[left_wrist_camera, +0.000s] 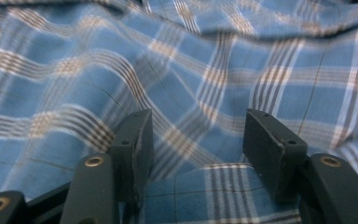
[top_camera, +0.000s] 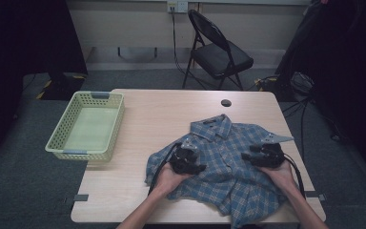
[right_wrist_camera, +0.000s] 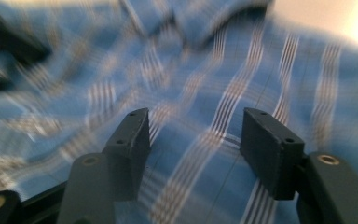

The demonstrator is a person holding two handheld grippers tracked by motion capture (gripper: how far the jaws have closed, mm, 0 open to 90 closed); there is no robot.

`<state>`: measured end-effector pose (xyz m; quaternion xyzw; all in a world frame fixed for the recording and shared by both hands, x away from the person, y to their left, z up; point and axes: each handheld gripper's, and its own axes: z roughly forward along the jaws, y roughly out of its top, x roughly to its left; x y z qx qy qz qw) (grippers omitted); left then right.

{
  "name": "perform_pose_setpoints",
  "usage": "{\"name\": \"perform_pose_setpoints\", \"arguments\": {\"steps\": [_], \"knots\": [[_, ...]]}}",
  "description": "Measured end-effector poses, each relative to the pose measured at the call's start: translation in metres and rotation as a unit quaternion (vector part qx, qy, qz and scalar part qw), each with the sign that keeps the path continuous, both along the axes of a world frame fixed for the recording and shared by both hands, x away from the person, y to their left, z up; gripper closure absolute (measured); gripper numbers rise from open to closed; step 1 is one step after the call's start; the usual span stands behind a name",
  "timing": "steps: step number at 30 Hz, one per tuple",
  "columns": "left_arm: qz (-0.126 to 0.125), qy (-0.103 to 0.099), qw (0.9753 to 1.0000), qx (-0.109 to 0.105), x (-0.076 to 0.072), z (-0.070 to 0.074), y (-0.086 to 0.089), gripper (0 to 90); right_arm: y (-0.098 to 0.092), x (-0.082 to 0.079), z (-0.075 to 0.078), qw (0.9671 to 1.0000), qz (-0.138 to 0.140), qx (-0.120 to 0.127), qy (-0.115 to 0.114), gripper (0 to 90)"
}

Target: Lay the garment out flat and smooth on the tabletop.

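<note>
While the high view takes in the whole scene, it gives away little about the jaws: it shows a blue plaid shirt [top_camera: 224, 162] lying rumpled on the near right part of the wooden table [top_camera: 157, 114], collar toward the far edge, with the left gripper [top_camera: 187, 160] resting on its left half and the right gripper [top_camera: 263, 155] on its right half, each held in a hand coming from the near edge. From that height the jaws blur into dark lumps.

Closer detail comes from the left gripper view. Its two black jaws stand apart, pressed down into the shirt [left_wrist_camera: 182, 74], with a raised fold of the cloth sitting between them but not pinched. The weave and creases are sharp.

Motion blur smears the right gripper view, yet its jaws are plainly spread as well, hovering close over the cloth [right_wrist_camera: 205, 154] with nothing clamped. A pale strip of tabletop [right_wrist_camera: 326, 18] shows at the upper right, and a dark shape at the left edge is too blurred to identify.

Back in the high view, a pale green basket [top_camera: 59, 136] sits at the table's left edge, well apart from the shirt, and a black folding chair [top_camera: 219, 52] stands beyond the table.
</note>
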<state>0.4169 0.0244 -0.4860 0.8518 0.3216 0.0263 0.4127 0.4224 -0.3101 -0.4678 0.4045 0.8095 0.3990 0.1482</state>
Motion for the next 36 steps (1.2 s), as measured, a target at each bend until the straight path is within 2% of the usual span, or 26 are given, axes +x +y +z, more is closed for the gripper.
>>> {"name": "perform_pose_setpoints", "arguments": {"steps": [2,3,4,6,9,11,13,18,24,26,28,31,32,33,35,36], "knots": [[0.001,0.004,1.0,0.006,-0.001,-0.001,0.002,41.1,0.001,-0.007,-0.009,1.0,-0.005,-0.003,0.006,41.3],[0.001,0.012,0.9999,0.001,-0.001,-0.003,0.004,40.0,0.001,-0.012,-0.01,0.9999,-0.011,-0.006,0.004,40.9],[-0.002,0.011,0.9999,-0.008,-0.001,-0.004,0.006,39.6,0.002,-0.016,-0.012,0.9998,-0.021,-0.005,0.001,40.2],[-0.005,0.015,0.9998,-0.014,-0.002,-0.005,0.01,39.9,0.005,-0.025,-0.014,0.9997,-0.023,-0.01,0.003,39.7],[-0.018,0.009,0.9996,-0.018,-0.006,-0.006,0.014,40.2,0.009,-0.039,-0.017,0.9992,-0.038,-0.013,0.007,39.8],[-0.024,0.007,0.9996,-0.016,-0.009,-0.006,0.015,40.2,0.013,-0.049,-0.018,0.9986,-0.049,-0.02,0.002,39.8],[-0.031,0.01,0.9994,-0.015,-0.011,-0.006,0.016,40.2,0.017,-0.059,-0.019,0.9982,-0.053,-0.029,-0.002,39.6],[-0.041,0.01,0.9989,-0.018,-0.015,-0.006,0.018,40.9,0.023,-0.082,-0.019,0.9967,-0.074,-0.034,-0.006,39.6],[-0.064,0.008,0.9977,-0.018,-0.029,-0.007,0.021,41.0,0.025,-0.111,-0.019,0.9969,-0.072,-0.031,-0.001,38.9],[-0.068,0.006,0.9975,-0.015,-0.033,-0.006,0.02,40.9,0.025,-0.12,-0.019,0.9964,-0.08,-0.026,0.007,38.9],[-0.075,0.008,0.997,-0.015,-0.037,-0.006,0.021,39.9,0.027,-0.127,-0.018,0.9963,-0.078,-0.035,0.006,38.9],[-0.092,0.016,0.9956,-0.009,-0.039,-0.004,0.019,39.1,0.021,-0.129,-0.011,0.9974,-0.069,-0.014,0.017,40.8],[-0.094,0.019,0.9953,-0.007,-0.039,-0.002,0.019,38.8,0.016,-0.128,-0.005,0.9975,-0.068,0.006,0.016,41.7],[-0.092,0.023,0.9954,-0.011,-0.039,0.0,0.019,37.7,0.011,-0.126,0.001,0.9976,-0.066,0.019,0.007,41.6],[-0.093,0.027,0.9948,-0.03,-0.039,0.005,0.019,36.1,0.003,-0.122,0.017,0.9969,-0.071,0.011,-0.031,41.5],[-0.091,0.027,0.9948,-0.04,-0.038,0.008,0.02,35.8,-0.002,-0.116,0.024,0.9968,-0.07,0.02,-0.034,41.3]]}}
